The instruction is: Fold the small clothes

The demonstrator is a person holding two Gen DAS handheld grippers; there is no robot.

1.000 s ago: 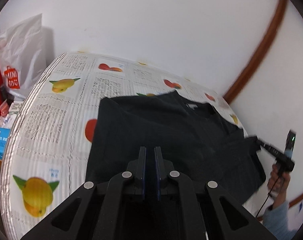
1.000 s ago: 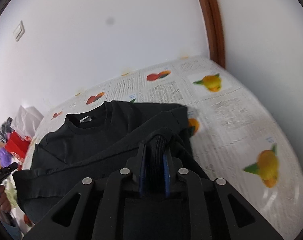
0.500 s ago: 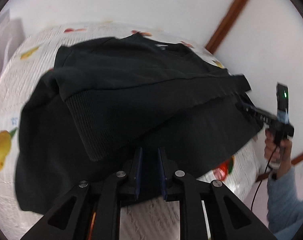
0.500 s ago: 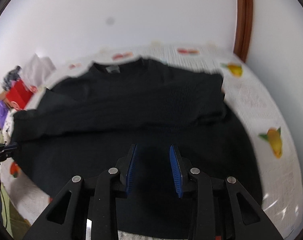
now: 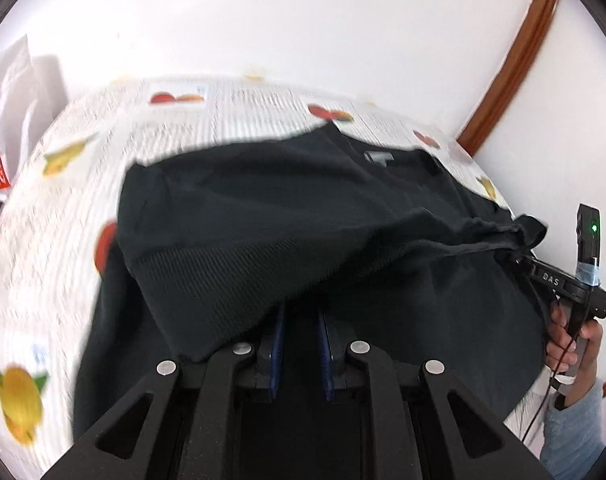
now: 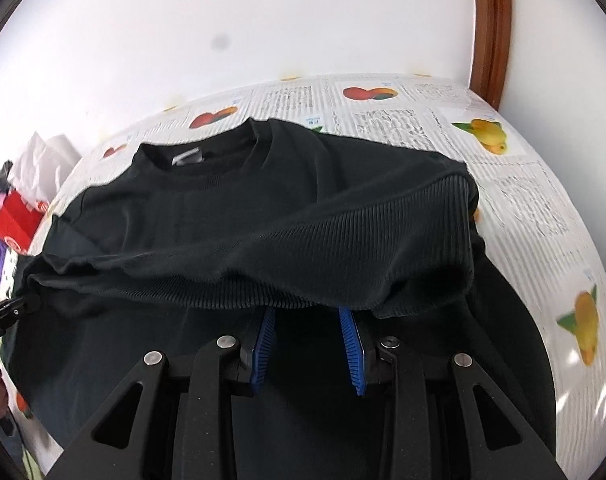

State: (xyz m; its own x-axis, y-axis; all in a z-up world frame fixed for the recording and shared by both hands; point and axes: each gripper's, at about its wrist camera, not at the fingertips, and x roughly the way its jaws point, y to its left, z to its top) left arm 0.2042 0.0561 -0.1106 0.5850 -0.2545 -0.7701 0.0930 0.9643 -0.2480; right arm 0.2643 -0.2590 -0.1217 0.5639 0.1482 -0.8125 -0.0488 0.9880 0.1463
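Note:
A black sweater (image 5: 287, 200) lies on the fruit-print table cover (image 5: 43, 264), its collar and label (image 6: 189, 158) toward the wall. Its ribbed hem (image 6: 343, 240) is folded up across the body, and the fold runs from one gripper to the other. My left gripper (image 5: 301, 306) is open, pads a little apart, tips hidden under the fold's edge. My right gripper (image 6: 307, 308) is open wider, with its tips under the ribbed edge too. In the left wrist view the right gripper (image 5: 519, 258) sits at the bunched right end of the fold.
A white plastic bag (image 5: 11, 92) and a red box (image 6: 17, 220) stand at the table's left end. The white wall is close behind, with a brown door frame (image 5: 511, 60) at the right. A person's hand (image 5: 571, 340) holds the right gripper's handle.
My right gripper was shut on the ribbed hem and has let it go. The left jaws parted a little. Both grippers moved over the sweater, and the folded hem now lies across it.

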